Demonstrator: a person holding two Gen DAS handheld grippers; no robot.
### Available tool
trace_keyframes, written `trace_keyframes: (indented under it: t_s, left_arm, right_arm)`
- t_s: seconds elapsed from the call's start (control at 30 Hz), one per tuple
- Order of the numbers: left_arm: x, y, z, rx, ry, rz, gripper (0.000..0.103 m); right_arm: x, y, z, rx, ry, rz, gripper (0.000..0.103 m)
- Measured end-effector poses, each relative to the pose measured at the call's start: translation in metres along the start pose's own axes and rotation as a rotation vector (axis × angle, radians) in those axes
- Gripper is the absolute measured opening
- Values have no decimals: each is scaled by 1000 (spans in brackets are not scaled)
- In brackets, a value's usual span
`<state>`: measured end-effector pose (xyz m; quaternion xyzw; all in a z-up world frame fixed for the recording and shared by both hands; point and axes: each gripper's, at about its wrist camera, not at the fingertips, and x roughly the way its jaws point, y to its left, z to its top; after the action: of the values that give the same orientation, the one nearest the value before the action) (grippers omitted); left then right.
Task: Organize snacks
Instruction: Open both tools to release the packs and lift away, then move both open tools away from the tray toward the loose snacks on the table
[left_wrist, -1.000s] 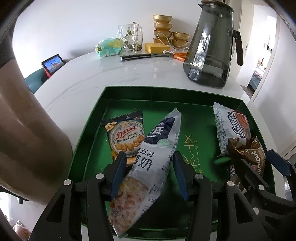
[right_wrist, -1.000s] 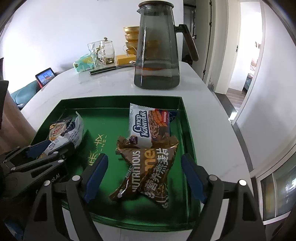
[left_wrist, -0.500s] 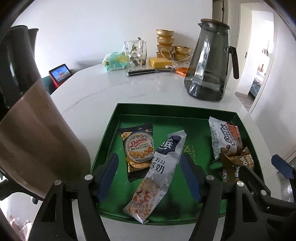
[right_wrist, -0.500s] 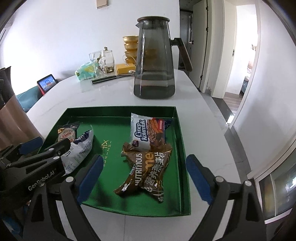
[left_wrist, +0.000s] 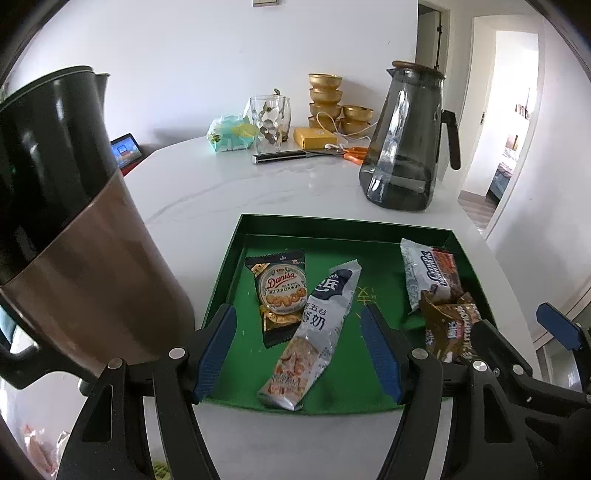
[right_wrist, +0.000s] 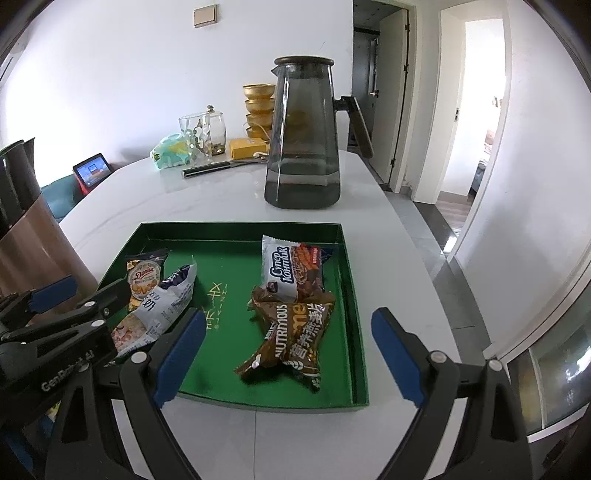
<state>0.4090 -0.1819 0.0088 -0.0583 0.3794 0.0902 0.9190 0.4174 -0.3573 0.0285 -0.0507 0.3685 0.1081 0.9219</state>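
Note:
A green tray (left_wrist: 236, 251) (right_wrist: 354, 295) on the white table holds several snacks. A black Danisa cookie pack (left_wrist: 282, 291) (right_wrist: 144, 275) lies at its left, with a long white-and-blue packet (left_wrist: 317, 332) (right_wrist: 162, 306) beside it. At the right lie a white-and-brown bar (left_wrist: 428, 273) (right_wrist: 291, 269) and brown Nutritious packets (left_wrist: 448, 325) (right_wrist: 291, 328). My left gripper (left_wrist: 299, 350) is open and empty, above the tray's near edge. My right gripper (right_wrist: 288, 354) is open and empty, above the brown packets.
A brown-and-black kettle (left_wrist: 66, 236) (right_wrist: 22, 229) stands close to the tray's left. A dark glass pitcher (left_wrist: 406, 140) (right_wrist: 303, 136) stands behind the tray. A glass jar (left_wrist: 267, 123), gold bowls (left_wrist: 325, 99), a knife (left_wrist: 280, 157) and scissors (left_wrist: 354, 151) are at the back.
My left gripper has let go of the long white-and-blue packet, which now lies in the tray. Both grippers have opened wider and pulled back and up from the tray.

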Motion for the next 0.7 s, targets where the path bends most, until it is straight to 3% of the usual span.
trace_keyframes:
  t_s: [0.37,0.7]
  left_arm:
    - [-46,9,-11,-18,-35,-61,64]
    - [-137,34,-21,-7,-173,-156,64]
  right_arm:
    - [-34,3,-3,0,-20,-53,103]
    - [-100,27,7,-23,-111,-94,103]
